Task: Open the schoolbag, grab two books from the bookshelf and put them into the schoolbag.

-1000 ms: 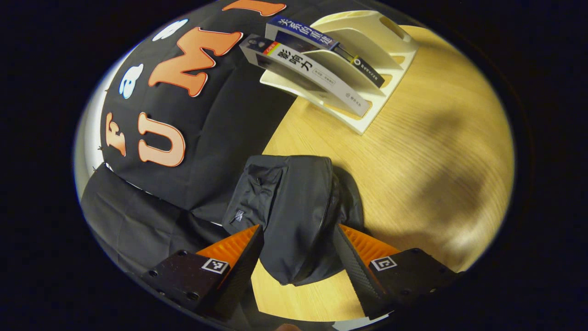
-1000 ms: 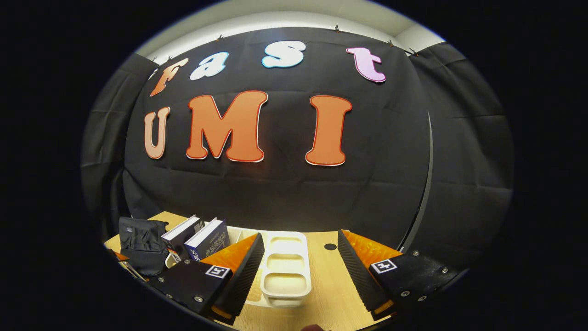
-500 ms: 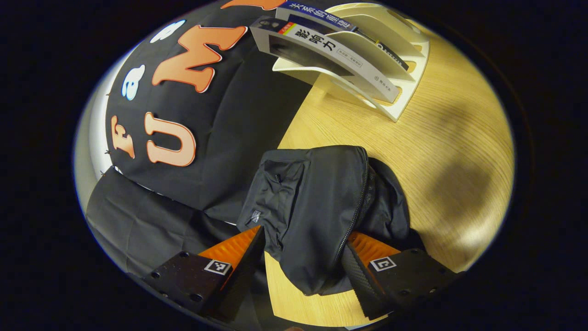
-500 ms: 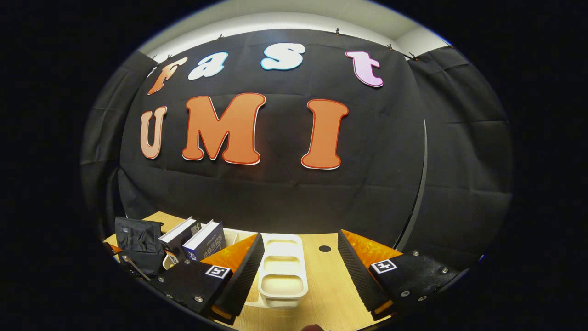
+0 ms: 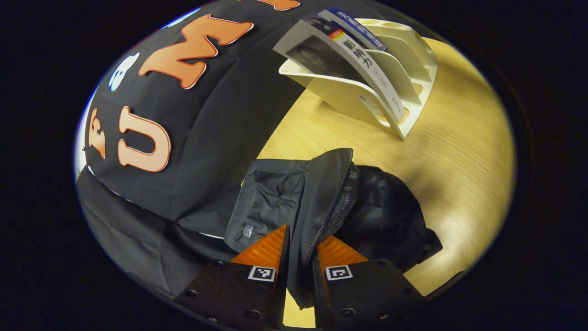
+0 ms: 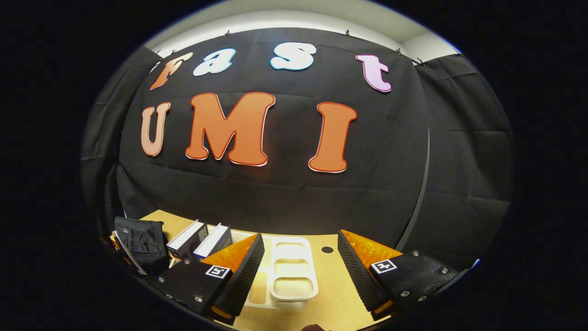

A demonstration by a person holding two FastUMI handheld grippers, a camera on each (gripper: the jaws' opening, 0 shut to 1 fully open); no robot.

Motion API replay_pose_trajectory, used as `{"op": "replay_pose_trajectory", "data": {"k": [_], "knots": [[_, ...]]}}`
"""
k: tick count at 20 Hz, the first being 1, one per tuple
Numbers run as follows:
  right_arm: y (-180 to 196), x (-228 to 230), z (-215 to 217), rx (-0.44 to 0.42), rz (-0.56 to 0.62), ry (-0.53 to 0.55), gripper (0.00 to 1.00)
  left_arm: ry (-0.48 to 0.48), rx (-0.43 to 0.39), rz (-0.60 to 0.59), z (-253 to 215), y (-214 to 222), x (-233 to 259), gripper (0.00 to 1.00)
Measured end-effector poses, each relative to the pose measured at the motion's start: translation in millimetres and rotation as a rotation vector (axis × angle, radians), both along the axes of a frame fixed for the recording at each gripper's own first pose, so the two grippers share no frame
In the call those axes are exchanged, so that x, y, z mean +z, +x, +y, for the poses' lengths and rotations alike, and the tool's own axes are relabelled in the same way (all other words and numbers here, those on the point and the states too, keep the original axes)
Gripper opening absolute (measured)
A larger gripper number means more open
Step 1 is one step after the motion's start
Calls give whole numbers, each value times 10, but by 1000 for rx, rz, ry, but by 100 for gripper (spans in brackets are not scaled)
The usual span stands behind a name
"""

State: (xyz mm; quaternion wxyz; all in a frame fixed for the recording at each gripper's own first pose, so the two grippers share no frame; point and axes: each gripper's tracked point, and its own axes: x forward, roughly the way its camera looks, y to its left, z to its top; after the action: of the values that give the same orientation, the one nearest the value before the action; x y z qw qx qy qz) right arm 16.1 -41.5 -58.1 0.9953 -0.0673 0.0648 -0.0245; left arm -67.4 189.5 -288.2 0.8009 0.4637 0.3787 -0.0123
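Your schoolbag (image 5: 294, 202) is black all over, with a black mesh lining along the zipper edge. The bookshelf (image 5: 404, 59) is cream white. One book (image 5: 349, 59) has a white spine with a small red and yellow patch, the other (image 5: 356, 27) a dark blue spine. Your table (image 5: 450, 138) is light wood with fine grain.

The left gripper (image 5: 301, 250) has two wedge-shaped fingers with ribbed inner faces, each mounted on a flat, dark, speckled carrier plate. Each plate bears a small square black-and-white marker and round screw heads near its outer corners. The right gripper (image 6: 301, 257) is built alike: ribbed wedge fingers, dark plates, one square marker apiece, and several silvery screws along the plate edges.
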Motion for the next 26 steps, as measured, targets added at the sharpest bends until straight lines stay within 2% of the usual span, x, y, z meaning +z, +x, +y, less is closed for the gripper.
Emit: {"op": "replay_pose_trajectory", "data": {"k": [2,3,11,13,17,22,26], "knots": [[52,32,196,27,23,-6,95,-70,-15,40,31,1,150,25],[80,29,303,40,45,-1,95,-97,-19,63,48,22,195,9],[147,14,1270,197,213,42,95,-361,-64,236,193,143,530,6],[119,-16,1473,224,268,48,95,-419,-100,285,206,160,608,6],[16,-260,1807,228,465,106,96,-543,-126,389,280,251,758,6],[7,-475,1959,215,668,153,96,-603,-140,468,410,413,951,6],[158,-541,2090,262,787,132,96,-599,-129,519,454,515,1035,6]]}}
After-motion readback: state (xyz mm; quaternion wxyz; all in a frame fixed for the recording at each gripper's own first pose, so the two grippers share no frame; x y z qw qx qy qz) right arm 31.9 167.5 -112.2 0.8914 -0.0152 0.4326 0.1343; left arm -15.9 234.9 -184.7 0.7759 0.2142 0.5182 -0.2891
